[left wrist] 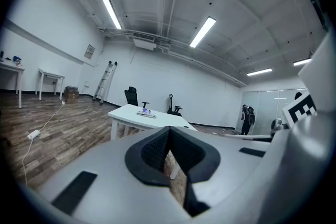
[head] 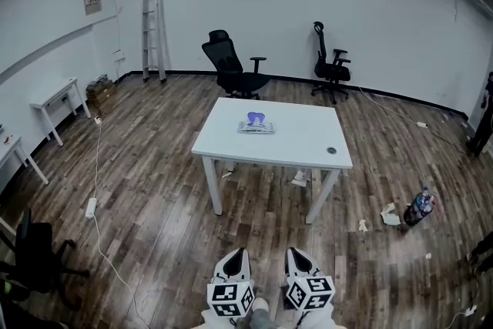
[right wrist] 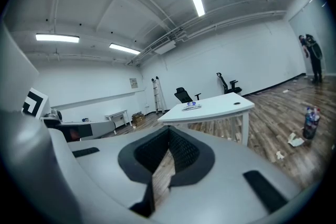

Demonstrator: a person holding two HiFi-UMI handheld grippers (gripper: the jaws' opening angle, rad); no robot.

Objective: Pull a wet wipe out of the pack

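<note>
The wet wipe pack lies flat on the far middle of a white table, with a purple-blue patch on its top. It shows small and distant in the left gripper view and the right gripper view. My left gripper and right gripper sit side by side at the bottom of the head view, well short of the table. In each gripper view the jaws meet at the tips: left gripper, right gripper. Both are shut, with nothing between them.
A small dark round thing sits near the table's right edge. Two black office chairs and a ladder stand behind. A bottle and paper scraps lie on the floor at right; a cable runs at left.
</note>
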